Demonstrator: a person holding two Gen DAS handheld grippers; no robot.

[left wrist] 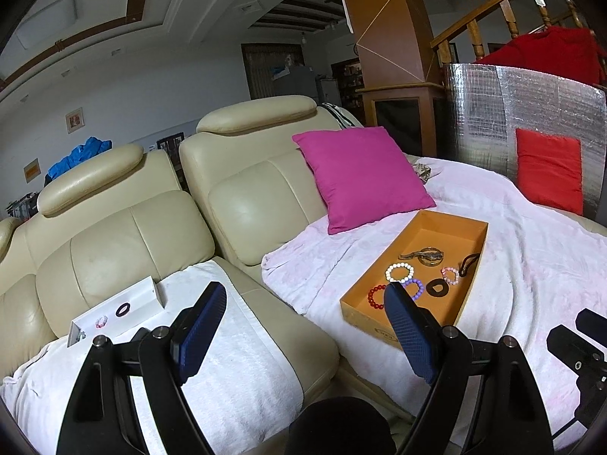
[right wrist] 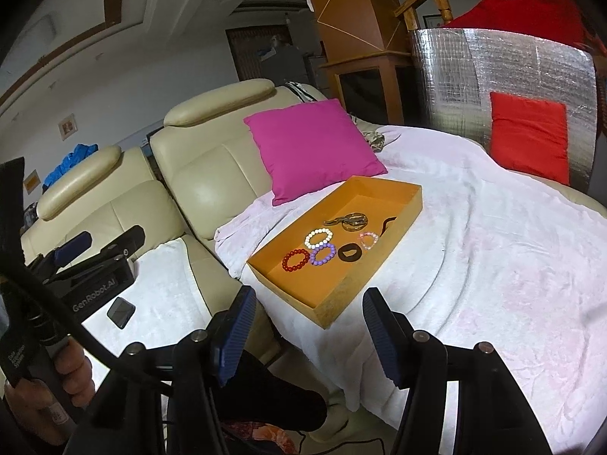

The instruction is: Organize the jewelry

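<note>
Two open tools hang over a sofa with boxes of jewelry.

The left tool (left wrist: 303, 326) and the right tool (right wrist: 307, 326) both stand open and hold nothing. An orange box (right wrist: 379, 265) on the pink blanket (right wrist: 493, 265) holds red (right wrist: 295, 259), purple (right wrist: 323, 254) and white bracelets (right wrist: 318, 237). A white box (left wrist: 148, 292) sits by the sofa's (left wrist: 114, 235) backrest with two small rings.

Your shallow orange cardboard tray (right wrist: 402, 204) sits on the white blanket's (right wrist: 493, 265) left edge; flat white box (left wrist: 148, 292) lies left, on the cream leather sofa (left wrist: 121, 235).
</note>
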